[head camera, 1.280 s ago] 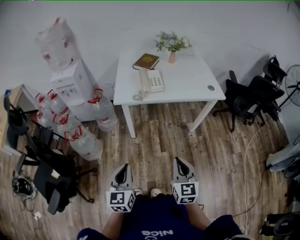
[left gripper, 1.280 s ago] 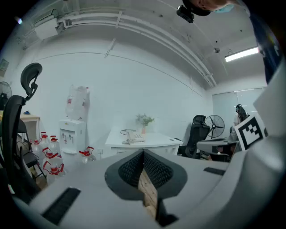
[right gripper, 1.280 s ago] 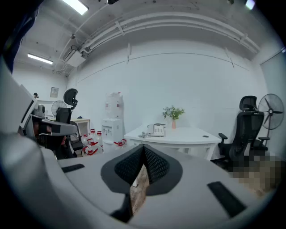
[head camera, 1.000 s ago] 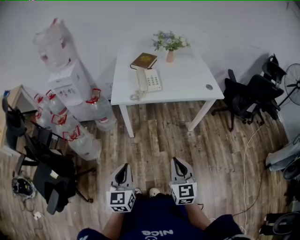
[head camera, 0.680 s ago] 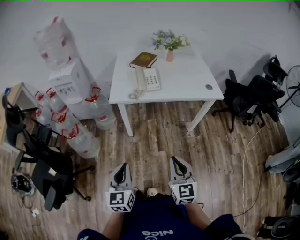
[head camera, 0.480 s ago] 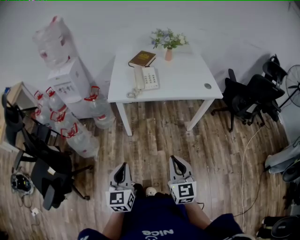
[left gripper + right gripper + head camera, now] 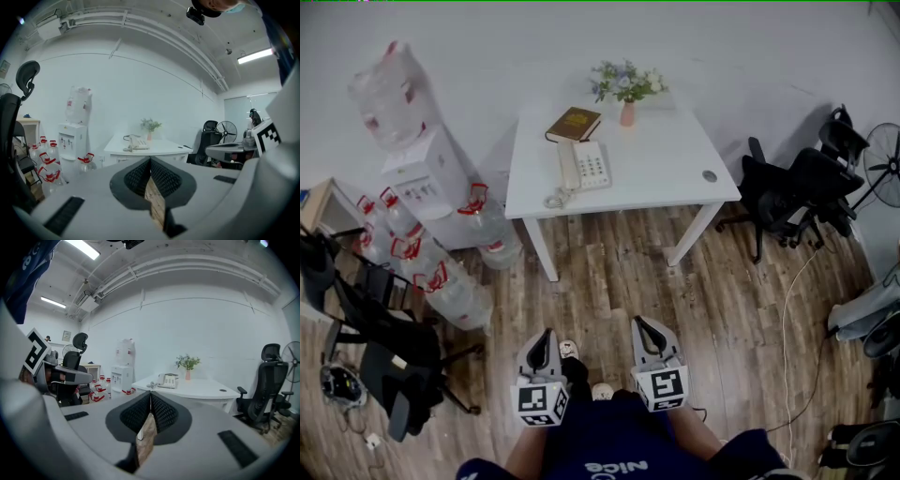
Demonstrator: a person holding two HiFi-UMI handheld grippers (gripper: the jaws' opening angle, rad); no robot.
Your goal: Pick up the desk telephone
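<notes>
1. Left gripper view and right gripper view each show the jaws pressed together with nothing between them, so the left gripper (image 7: 543, 339) and the right gripper (image 7: 643, 326) are both empty.
2. Compared with the earlier head views, a shoe (image 7: 568, 349) has stepped forward between the two grippers. The white table (image 7: 661, 159) has slid leftward in the view, and the water bottles (image 7: 441, 281) have drifted towards the lower left. The person appears to be walking up to the table.
3. The task therefore looks to be in its approach stage. The desk telephone (image 7: 584, 169) is untouched and well apart from both grippers. The jaws will probably have to open before any grasp.
4. Both grippers are held side by side in front of the person's body. They point ahead towards the table and tip only slightly down, with their marker cubes turned up to the head camera.
5. The telephone lies on the table's left part, near the front edge, with its handset on the left and a coiled cord at the edge. A brown book (image 7: 573, 124) sits just behind it, and a flower vase (image 7: 626, 92) stands further back.
</notes>
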